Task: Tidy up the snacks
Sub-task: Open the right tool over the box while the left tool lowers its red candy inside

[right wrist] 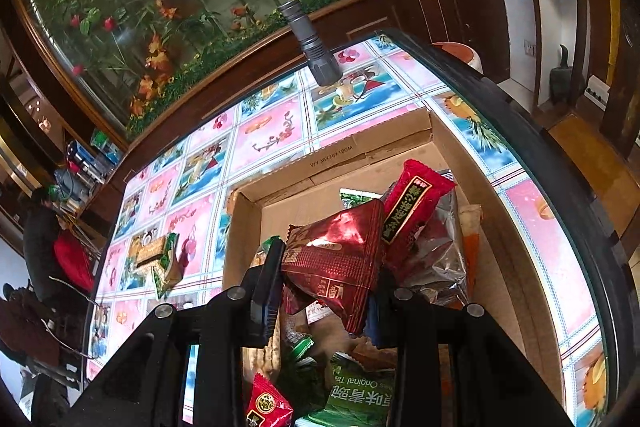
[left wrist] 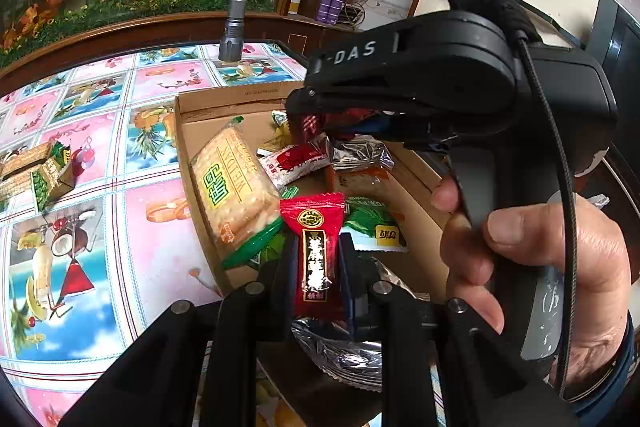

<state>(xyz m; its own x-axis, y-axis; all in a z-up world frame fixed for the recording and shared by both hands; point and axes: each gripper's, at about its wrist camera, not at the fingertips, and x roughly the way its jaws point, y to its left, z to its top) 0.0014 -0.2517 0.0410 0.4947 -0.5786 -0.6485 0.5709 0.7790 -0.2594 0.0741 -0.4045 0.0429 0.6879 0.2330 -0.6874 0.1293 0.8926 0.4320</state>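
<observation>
Jaws of both grippers grip red packets (left wrist: 318, 255) (right wrist: 336, 263) above the snack-filled cardboard box (left wrist: 188, 131).

A cardboard box (right wrist: 404, 141) sits on the table (right wrist: 264, 135), toward its right edge, holding a heap of snack packets. Inside, a cracker pack (left wrist: 234, 187) lies along the left wall, with a small sachet (left wrist: 294, 163) to its right and a foil pouch (left wrist: 360, 153) further right. Left of the box, well apart from it, a small stack of cracker packs (left wrist: 36, 173) lies on the table. A flashlight (left wrist: 234, 27) stands upright at the far edge of the table, behind the box.
</observation>
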